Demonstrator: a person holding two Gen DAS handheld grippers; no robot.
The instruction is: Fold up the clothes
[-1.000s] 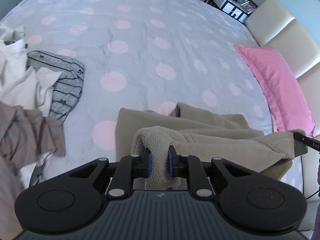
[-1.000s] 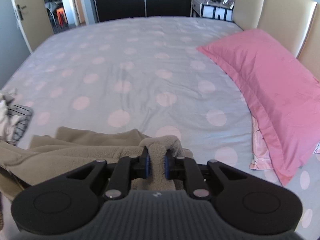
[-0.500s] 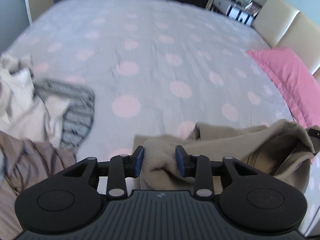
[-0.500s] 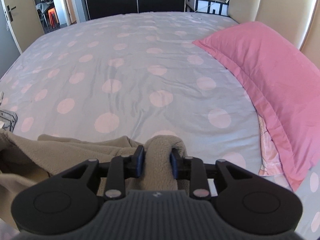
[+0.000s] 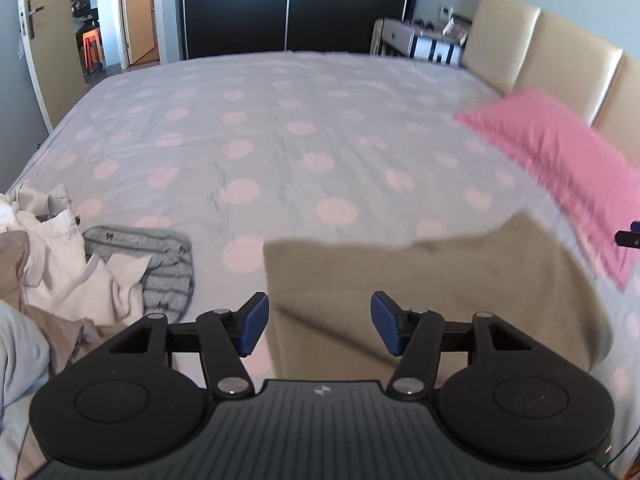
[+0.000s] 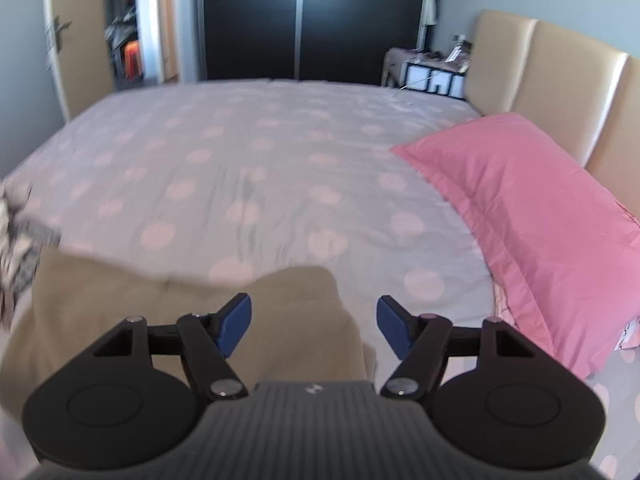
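Fleece: a tan fleece garment [image 5: 432, 280] lies flat on the bed [image 5: 280, 152], at 6 o'clock in both wrist views; its far edge runs roughly straight across, with one corner rising toward 2 o'clock in the left view.
Left gripper [image 5: 319, 322]: blue fingers [image 5: 253, 323] are spread and opening, clear of the cloth (the fleece shows in the gap between them but neither pad presses on it).
Right gripper [image 6: 315, 327]: fingers [image 6: 234, 323] are spread wide and opening, with a rounded lobe of the fleece [image 6: 304, 312] lying in the gap, untouched.
Laundry pile [image 5: 68, 264]: at 9 o'clock in the left view, white and brown pieces heaped together, with a grey striped garment [image 5: 164, 268] at its edge, near the fleece but apart from it.
Pillow [image 6: 532, 216]: pink, at 3 o'clock along the beige headboard [image 6: 560, 92], just beside the fleece's right end in the left view.
Bedspread: pale grey with pink dots, lightly creased at centre.
Background: dark wardrobe [image 5: 292, 4] at 12 o'clock, open door [image 5: 40, 40] at 10 o'clock.
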